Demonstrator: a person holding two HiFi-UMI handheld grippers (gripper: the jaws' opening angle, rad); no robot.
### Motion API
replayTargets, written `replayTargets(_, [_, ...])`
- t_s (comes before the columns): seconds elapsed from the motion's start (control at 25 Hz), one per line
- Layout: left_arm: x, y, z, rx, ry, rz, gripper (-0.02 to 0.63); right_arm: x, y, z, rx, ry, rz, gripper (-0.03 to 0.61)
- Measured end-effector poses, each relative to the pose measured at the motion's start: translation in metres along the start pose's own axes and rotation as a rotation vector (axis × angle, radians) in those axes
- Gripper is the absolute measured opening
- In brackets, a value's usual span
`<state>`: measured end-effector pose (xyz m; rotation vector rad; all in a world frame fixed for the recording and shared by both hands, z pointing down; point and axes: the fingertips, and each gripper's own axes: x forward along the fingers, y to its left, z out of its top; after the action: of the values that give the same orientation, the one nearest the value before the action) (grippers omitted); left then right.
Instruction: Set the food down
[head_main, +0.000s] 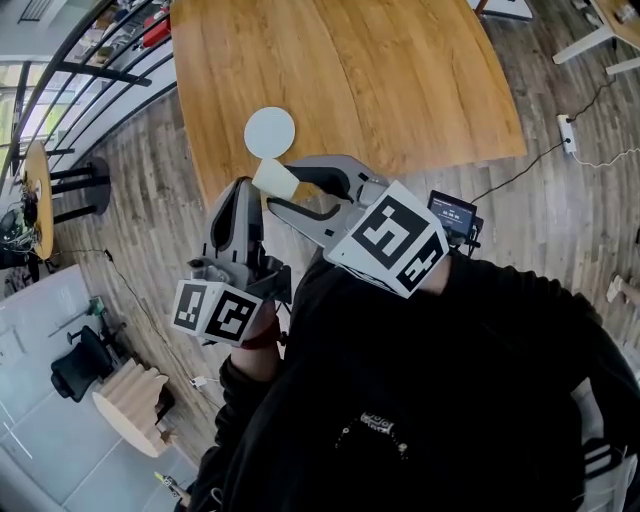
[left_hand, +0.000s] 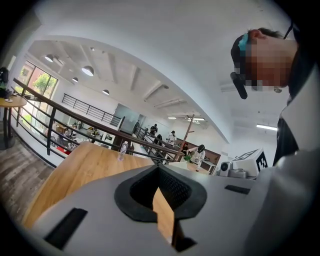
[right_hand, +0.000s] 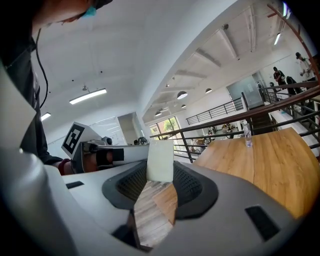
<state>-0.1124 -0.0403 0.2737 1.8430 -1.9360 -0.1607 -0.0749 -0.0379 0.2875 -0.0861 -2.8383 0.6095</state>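
Honey-coloured wood fills the top of the head view: the worktop (head_main: 400, 70) spreads broad and far past a round white plate (head_main: 270, 132), which lies close to the near left corner. The left edge runs down beside a black railing (head_main: 110, 70), and the near edge slants off to the right above the plank floor (head_main: 560, 230). The right gripper (head_main: 285, 182) reaches in over that near edge with its fingers clamped on a cream piece of food (head_main: 272, 180), held just on this side of the plate; whether it touches the wood cannot be told. The left gripper (head_main: 243, 190) sits just beside it, to the left, near the corner. A power strip (head_main: 566, 135) and its cable lie on the floor off the right edge.

In the left gripper view, the left gripper (left_hand: 159, 175) has its fingers drawn together at the tips, with nothing between them; only a thin sliver of wood shows in the slit behind them. The worktop (left_hand: 85, 165) runs away ahead to its far edge, where a small bottle (left_hand: 121, 150) stands in front of the railing (left_hand: 75, 112).

In the right gripper view, the right gripper (right_hand: 160, 170) grips the food (right_hand: 160, 161) upright between its black pads. Floor planks (right_hand: 147, 215) and the worktop's edge show in the gap below it. The worktop (right_hand: 265, 160) opens out to the right, with the bottle (right_hand: 247, 135) near its far edge under the railing (right_hand: 225, 125). The left gripper (right_hand: 100, 155) lies alongside on the left.
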Motion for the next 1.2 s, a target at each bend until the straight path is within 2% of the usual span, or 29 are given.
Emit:
replayTargets(0.32, [-0.001, 0.008, -0.001, -0.006, -0.002, 0.000, -0.003, 0.008, 0.003, -0.002, -0.006, 0.006, 0.003, 0.173])
replayTargets(0.72, [0.026, 0.031, 0.024, 0.007, -0.028, -0.049, -0.003, 0.032, -0.023, 0.018, -0.035, -0.010, -0.049, 0.173])
replayTargets(1.0, [0.036, 0.060, 0.053, 0.018, -0.054, -0.080, -0.003, 0.060, -0.032, 0.038, -0.063, -0.024, -0.089, 0.172])
replayTargets(1.2, [0.045, 0.084, 0.067, 0.015, -0.041, -0.112, -0.003, 0.086, -0.039, 0.052, -0.076, -0.026, -0.127, 0.173])
